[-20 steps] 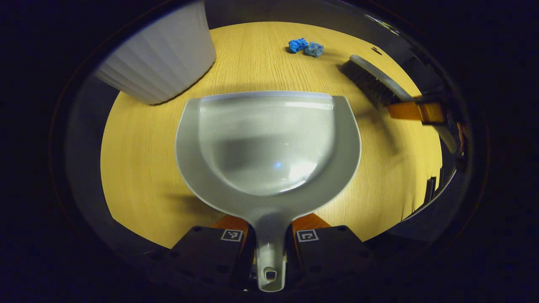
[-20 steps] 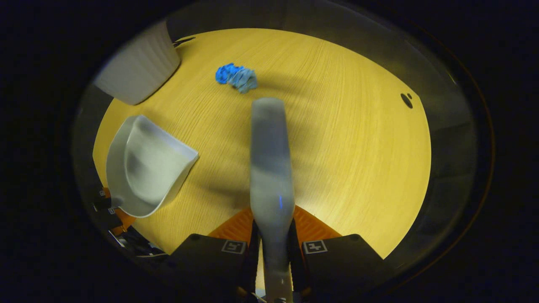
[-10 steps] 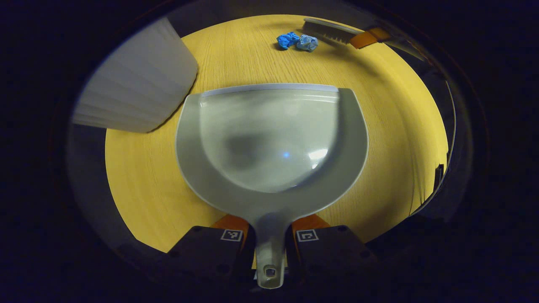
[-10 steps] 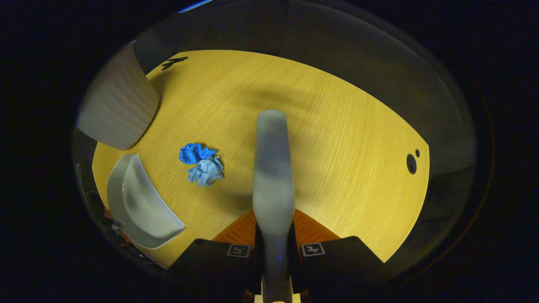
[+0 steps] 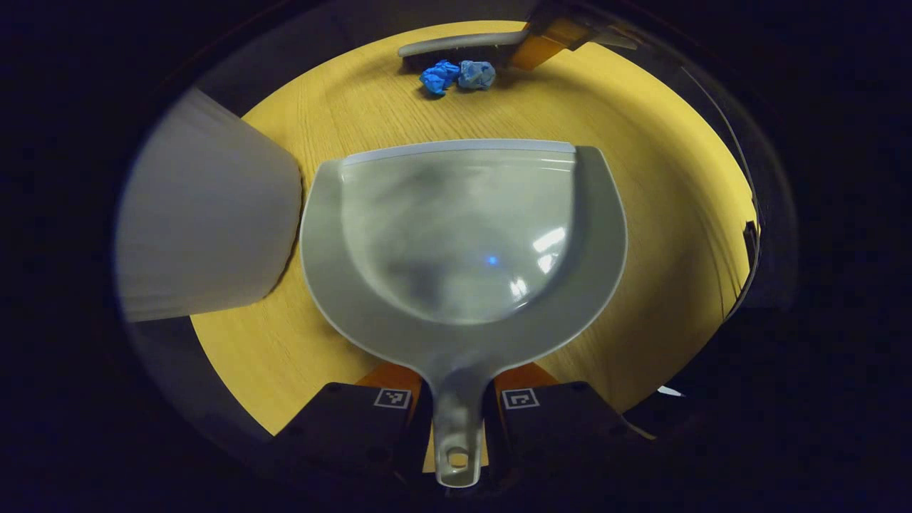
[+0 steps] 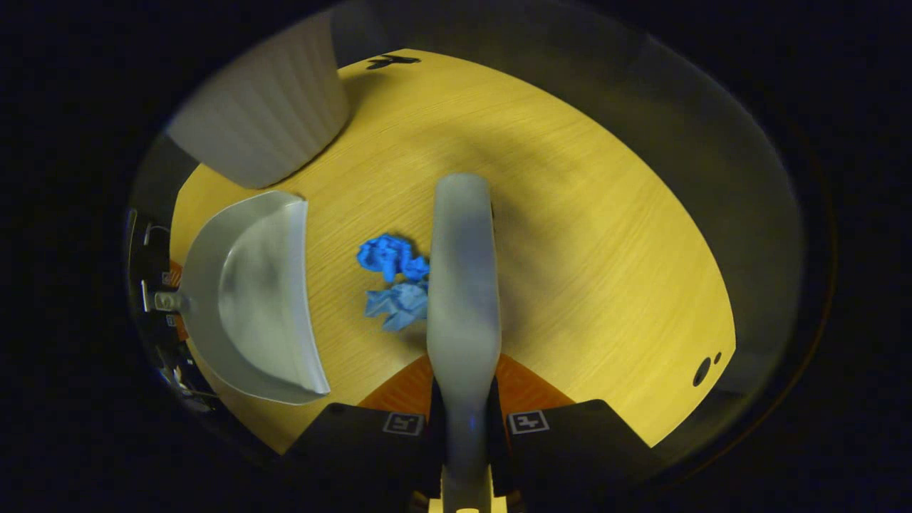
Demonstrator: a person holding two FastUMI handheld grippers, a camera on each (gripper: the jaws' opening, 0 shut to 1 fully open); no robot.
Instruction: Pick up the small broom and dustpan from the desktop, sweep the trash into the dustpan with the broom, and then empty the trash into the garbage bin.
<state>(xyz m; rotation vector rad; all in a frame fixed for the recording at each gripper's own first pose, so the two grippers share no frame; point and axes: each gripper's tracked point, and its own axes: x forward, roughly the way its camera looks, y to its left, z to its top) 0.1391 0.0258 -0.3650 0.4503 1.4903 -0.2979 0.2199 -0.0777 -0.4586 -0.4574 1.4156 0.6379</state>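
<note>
We see the left gripper [image 5: 456, 399] clamped on the handle of the grey dustpan [image 5: 459, 235], whose open lip faces across the wooden desktop [image 5: 655, 214] toward two crumpled blue scraps of trash [image 5: 457, 75] near the far edge. The right gripper [image 6: 463, 420] grips the handle of the small broom [image 6: 462, 285], both fingers pressed against it. In the right gripper view the broom's head lies just beside the trash, which sits between broom and dustpan. The white ribbed garbage bin [image 5: 206, 235] stands just beside the dustpan, near the desktop's edge.
</note>
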